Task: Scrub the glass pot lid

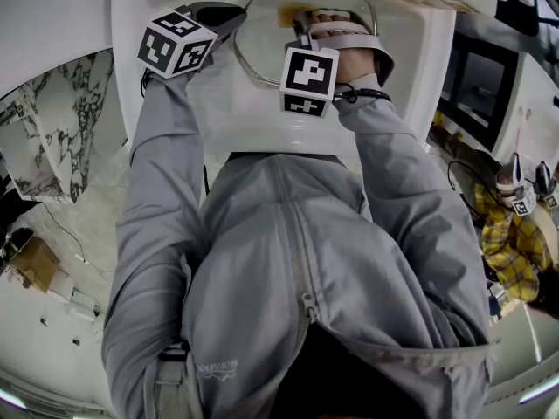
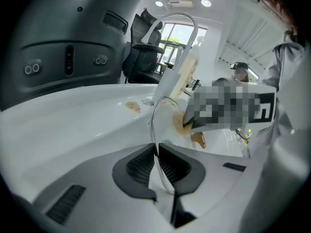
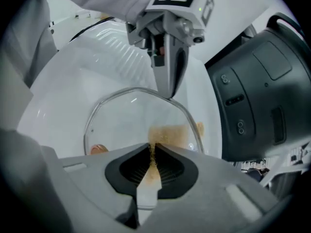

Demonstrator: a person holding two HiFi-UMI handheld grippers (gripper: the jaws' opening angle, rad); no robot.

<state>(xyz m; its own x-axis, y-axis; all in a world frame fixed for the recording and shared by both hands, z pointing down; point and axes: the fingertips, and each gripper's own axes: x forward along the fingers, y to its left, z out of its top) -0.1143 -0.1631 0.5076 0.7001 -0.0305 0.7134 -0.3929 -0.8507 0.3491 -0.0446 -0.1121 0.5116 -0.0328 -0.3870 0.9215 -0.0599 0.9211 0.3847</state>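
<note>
Right tongs [image 3: 151, 148] clamped tight on the sponge [image 3: 167, 136], pressing it to the lid [image 3: 121, 123] just ahead, left tongs [image 2: 156, 149] nipping its rim over the sink [image 3: 73, 81], so I'd hold that rim firm and rub small, even circles.

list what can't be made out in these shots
- Head view: right gripper jaws and most of the pad, behind its cube and the hand.
- Left gripper view: a mosaic patch covers most of the right gripper.
- Right gripper view: the lid's near rim, behind the gripper's body.
</note>
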